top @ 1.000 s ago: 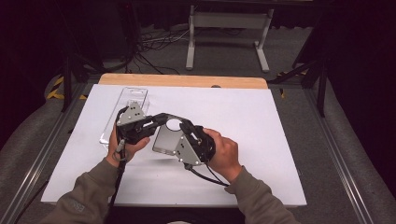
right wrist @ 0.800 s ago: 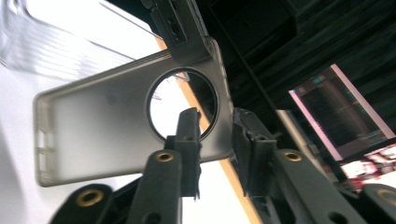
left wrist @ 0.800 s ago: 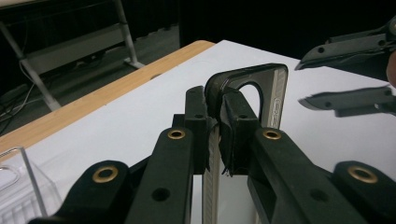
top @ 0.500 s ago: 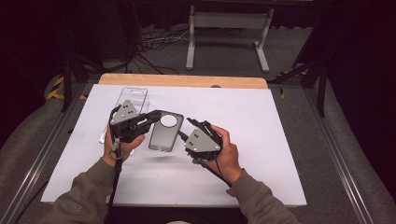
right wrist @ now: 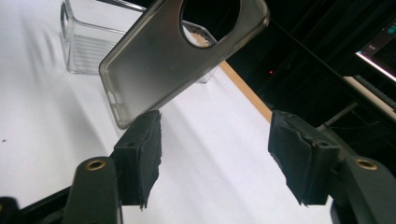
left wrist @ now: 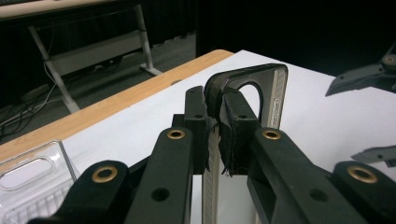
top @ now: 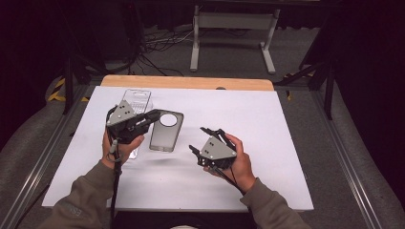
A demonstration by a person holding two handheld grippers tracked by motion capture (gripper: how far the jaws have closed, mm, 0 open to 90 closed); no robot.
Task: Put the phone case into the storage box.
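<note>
Smoky grey case: a translucent phone case (top: 165, 130) with a round camera hole near its top end, held up off the tabletop in the high view
Case position: over the left middle of the white tabletop (top: 267, 119), just beside a clear plastic tray
Left gripper: the left gripper (top: 152, 117) is clamped tight on the case's edge near the hole; in the left gripper view its two black pads (left wrist: 236, 119) pinch the thin rim (left wrist: 261, 74) between them
Left hand: wraps the gripper body from below, sleeve coming in from the lower left
Right gripper: the right gripper (top: 203, 139) stands apart from the case, to its right; its jaws have just been opening and now stand wide with nothing between them
Right gripper view: the case (right wrist: 173, 60) hangs tilted above and beyond the gaping pads (right wrist: 140, 154), not touching them
Tray: the clear tray (top: 135, 102) lies flat on the tabletop behind and left of the case, partly hidden by the left gripper; seen through the case's far side as a clear box (right wrist: 88, 46)
Tabletop edge: a wooden strip (top: 186, 82) runs along the far side
Surroundings: dark floor with cables and a grey metal stand (top: 231, 21) beyond the tabletop
</note>
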